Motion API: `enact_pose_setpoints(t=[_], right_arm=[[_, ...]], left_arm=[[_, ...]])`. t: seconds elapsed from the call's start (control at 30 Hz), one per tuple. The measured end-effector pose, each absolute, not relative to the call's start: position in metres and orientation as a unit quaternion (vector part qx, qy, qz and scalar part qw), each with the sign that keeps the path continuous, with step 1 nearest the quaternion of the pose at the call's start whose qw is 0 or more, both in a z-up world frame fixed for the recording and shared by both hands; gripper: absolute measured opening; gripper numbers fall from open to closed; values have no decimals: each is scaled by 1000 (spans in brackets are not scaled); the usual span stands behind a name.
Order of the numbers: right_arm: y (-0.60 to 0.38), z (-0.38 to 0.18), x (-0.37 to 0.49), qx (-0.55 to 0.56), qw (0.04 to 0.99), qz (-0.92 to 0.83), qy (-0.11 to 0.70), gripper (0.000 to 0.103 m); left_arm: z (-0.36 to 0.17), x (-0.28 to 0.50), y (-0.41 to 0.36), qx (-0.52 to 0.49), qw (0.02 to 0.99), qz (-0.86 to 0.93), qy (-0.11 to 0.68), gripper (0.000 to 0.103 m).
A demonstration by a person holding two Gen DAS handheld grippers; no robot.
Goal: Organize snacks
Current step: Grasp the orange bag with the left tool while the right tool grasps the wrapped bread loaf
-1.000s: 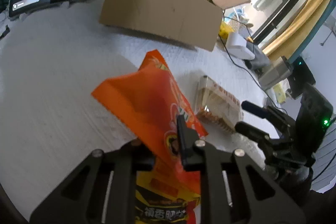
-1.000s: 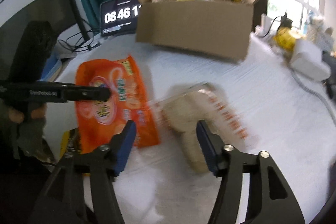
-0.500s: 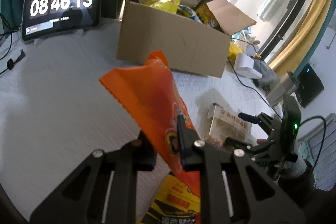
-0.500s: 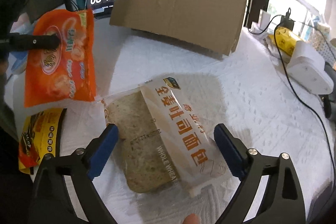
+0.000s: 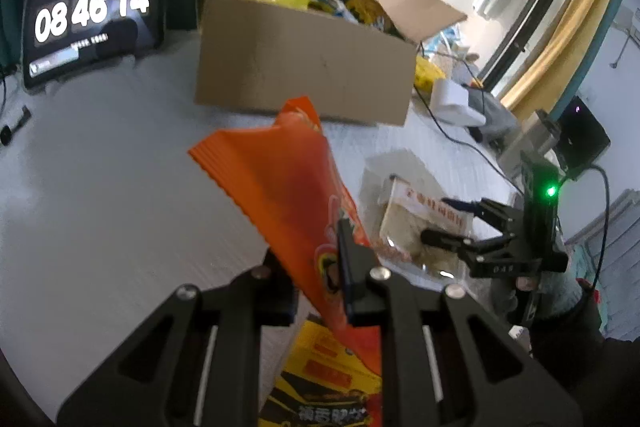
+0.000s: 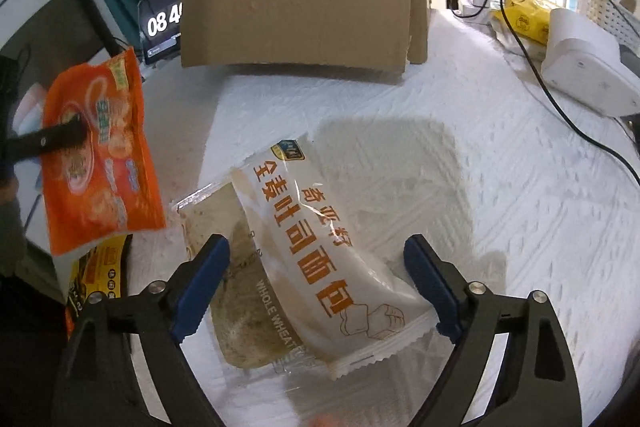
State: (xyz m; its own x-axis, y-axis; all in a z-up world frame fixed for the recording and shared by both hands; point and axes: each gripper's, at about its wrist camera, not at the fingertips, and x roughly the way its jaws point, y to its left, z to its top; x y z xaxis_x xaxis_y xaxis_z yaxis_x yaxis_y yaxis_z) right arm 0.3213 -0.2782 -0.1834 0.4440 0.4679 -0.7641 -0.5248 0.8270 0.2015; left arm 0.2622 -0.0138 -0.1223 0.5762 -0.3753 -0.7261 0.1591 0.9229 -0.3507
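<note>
My left gripper point(image 5: 320, 267) is shut on an orange snack bag point(image 5: 288, 187) and holds it in the air above the white table; the bag also shows at the left of the right wrist view point(image 6: 96, 163). My right gripper point(image 6: 316, 267) is open, its blue-padded fingers on either side of a whole wheat bread packet point(image 6: 312, 259) that lies on the table. The packet and right gripper point(image 5: 440, 223) show in the left wrist view too. An open cardboard box point(image 5: 304, 67) with several snacks inside stands at the back.
A yellow-and-black snack bag point(image 5: 328, 387) lies on the table under the left gripper. A tablet clock point(image 5: 92, 23) stands left of the box. Cables, a white device point(image 6: 584, 67) and yellow packs point(image 6: 524, 15) lie at the right.
My left gripper has lifted the orange bag higher off the table. My right gripper has moved down and forward so its open fingers now straddle the bread packet.
</note>
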Motion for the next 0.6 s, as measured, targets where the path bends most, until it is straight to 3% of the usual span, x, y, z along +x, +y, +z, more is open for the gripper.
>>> enact_pose_setpoints(t=[0.03,0.13,0.17,0.2,0.6], right_arm=[[-277,-183,319,-33,850,290,438,87],[-282,-180,313,-3,847,304,435,62],[-283,-179,311,1,847,306,433,44],[-284,-177,307,7,848,310,430,35],[-269,-132,275,-48,895,278,347,21]], left_arm=[[-125,262,-15,-125,877,-152,438,16],[-131,260,-19,-132,873,-159,443,16],[-132,259,-20,-133,873,-160,442,16],[-132,258,-22,-134,872,-165,441,16],[-98,254,-21,-117,894,-174,397,16]])
